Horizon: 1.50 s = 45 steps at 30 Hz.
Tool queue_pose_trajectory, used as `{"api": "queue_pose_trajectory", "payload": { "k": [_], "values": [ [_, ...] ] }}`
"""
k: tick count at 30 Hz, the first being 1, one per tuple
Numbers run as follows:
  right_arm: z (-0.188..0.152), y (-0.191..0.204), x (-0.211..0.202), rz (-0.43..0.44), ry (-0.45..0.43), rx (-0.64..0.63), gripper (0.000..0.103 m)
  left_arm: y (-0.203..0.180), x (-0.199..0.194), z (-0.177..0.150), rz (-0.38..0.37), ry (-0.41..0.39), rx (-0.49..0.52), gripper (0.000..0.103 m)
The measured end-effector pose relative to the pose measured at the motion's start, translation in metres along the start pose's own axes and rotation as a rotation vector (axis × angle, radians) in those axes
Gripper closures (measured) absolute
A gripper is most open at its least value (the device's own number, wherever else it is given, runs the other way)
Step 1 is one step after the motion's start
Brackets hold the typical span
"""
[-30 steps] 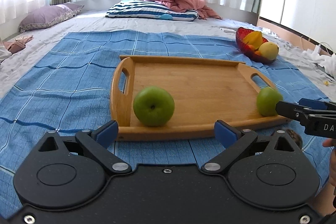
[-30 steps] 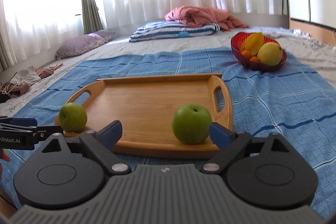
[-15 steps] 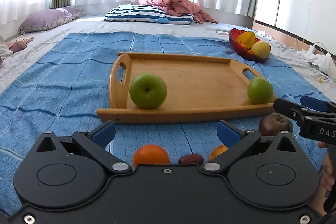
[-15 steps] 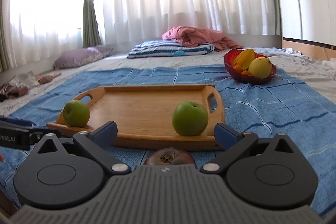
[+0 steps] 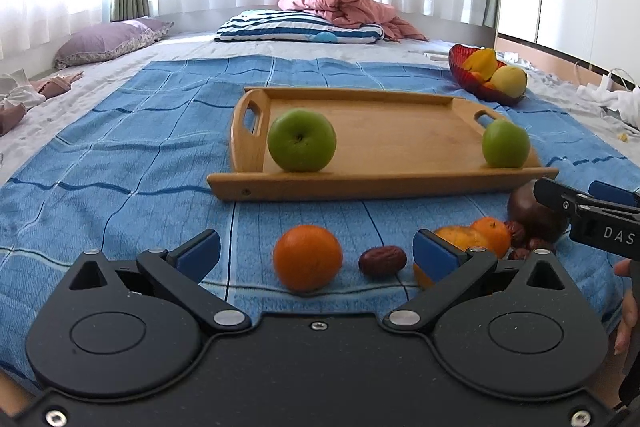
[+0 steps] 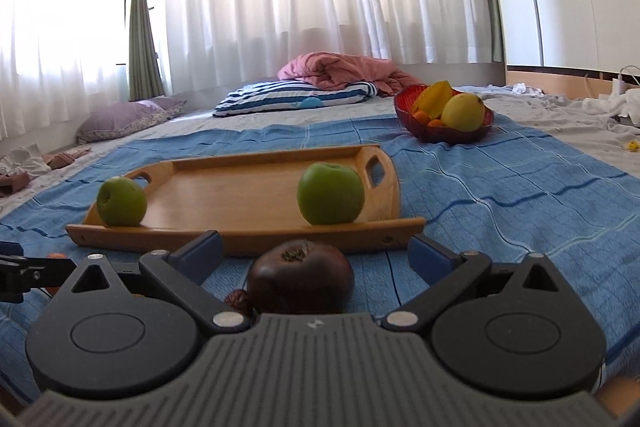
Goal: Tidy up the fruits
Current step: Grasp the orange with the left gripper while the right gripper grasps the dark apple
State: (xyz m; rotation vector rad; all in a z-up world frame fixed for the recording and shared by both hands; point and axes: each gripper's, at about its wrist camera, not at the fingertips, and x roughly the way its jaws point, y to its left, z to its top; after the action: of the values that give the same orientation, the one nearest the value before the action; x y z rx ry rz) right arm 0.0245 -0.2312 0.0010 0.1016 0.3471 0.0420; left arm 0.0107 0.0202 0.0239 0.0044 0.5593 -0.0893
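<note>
Both my grippers' fingers [image 5: 434,253] spread apart, empty; round orange [image 5: 307,257] on soft blue blanket [image 5: 120,163] may roll when nudged.

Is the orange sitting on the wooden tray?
No, the orange lies on the blue blanket in front of the wooden tray.

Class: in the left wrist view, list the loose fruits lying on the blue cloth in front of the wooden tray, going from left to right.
orange → brown date → small tangerine → dark purple fruit, partly behind the right gripper.
</note>
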Motion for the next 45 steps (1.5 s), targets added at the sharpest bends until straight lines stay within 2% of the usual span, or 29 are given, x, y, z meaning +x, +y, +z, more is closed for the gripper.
{"api": "queue_pose_trajectory", "payload": {
  "k": [15, 23, 27, 28, 36, 45],
  "values": [
    [-0.009, -0.001, 0.007, -0.011, 0.057, 0.024, 0.0, 0.005, 0.005, -0.007, 0.025, 0.008, -0.041, 0.001],
    [-0.01, -0.001, 0.007, 0.025, 0.079, 0.026, 0.003, 0.004, 0.005, -0.006, 0.025, 0.019, -0.049, 0.026],
    [-0.009, -0.001, 0.008, 0.046, 0.093, 0.048, 0.007, 0.001, 0.001, -0.005, 0.038, 0.009, -0.05, 0.049],
    [-0.008, -0.002, 0.008, 0.054, 0.096, 0.059, 0.008, 0.001, 0.0, -0.005, 0.038, 0.008, -0.051, 0.052],
    [-0.002, 0.001, 0.008, 0.068, 0.098, 0.07, 0.016, -0.002, -0.004, -0.004, 0.045, 0.004, -0.049, 0.056],
    [-0.002, 0.013, 0.009, -0.012, 0.119, 0.003, 0.033, -0.003, 0.001, -0.005, 0.073, 0.023, -0.08, 0.059]
  ]
}}
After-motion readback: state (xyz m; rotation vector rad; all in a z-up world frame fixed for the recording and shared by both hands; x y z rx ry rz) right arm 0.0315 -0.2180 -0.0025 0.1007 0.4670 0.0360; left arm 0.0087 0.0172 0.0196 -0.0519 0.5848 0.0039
